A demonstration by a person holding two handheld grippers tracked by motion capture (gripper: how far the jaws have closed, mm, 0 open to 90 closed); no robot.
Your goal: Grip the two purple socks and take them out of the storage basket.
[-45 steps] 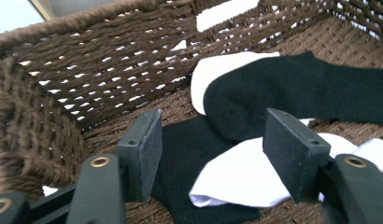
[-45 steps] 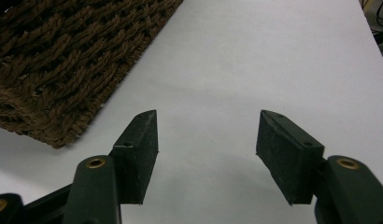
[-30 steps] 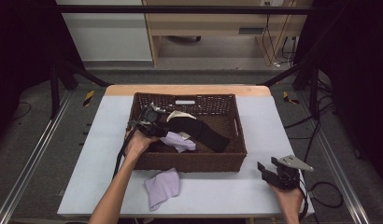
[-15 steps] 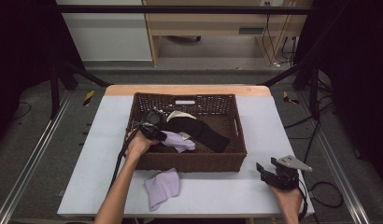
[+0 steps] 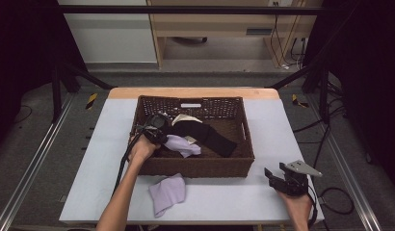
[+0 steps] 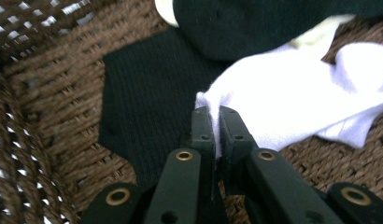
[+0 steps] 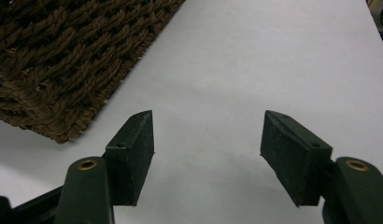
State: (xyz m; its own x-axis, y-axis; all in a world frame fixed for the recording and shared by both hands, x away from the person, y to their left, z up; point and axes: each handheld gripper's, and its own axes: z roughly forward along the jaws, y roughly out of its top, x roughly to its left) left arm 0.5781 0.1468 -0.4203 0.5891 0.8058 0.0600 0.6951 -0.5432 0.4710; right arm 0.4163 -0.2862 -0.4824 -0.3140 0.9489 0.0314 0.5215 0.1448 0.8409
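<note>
In the high view a brown wicker basket (image 5: 195,168) holds a pale lavender sock (image 5: 183,145), a long black sock (image 5: 212,137) and a cream one (image 5: 178,118). My left gripper (image 5: 162,138) reaches into the basket's left end. In the left gripper view its jaws (image 6: 216,116) have just closed and pinch the edge of the pale sock (image 6: 292,102), which lies over a black sock (image 6: 147,102). My right gripper (image 5: 275,174) rests on the table at the front right. Its jaws (image 7: 208,140) have just opened wider, with nothing between them.
A second lavender sock (image 5: 167,192) lies on the white table (image 5: 89,183) in front of the basket. The basket's corner (image 7: 63,60) sits to the left of the right gripper, with bare tabletop (image 7: 273,56) ahead of it.
The left gripper has tipped slightly down toward the pale sock in the basket. The right hand has stayed where it was.
</note>
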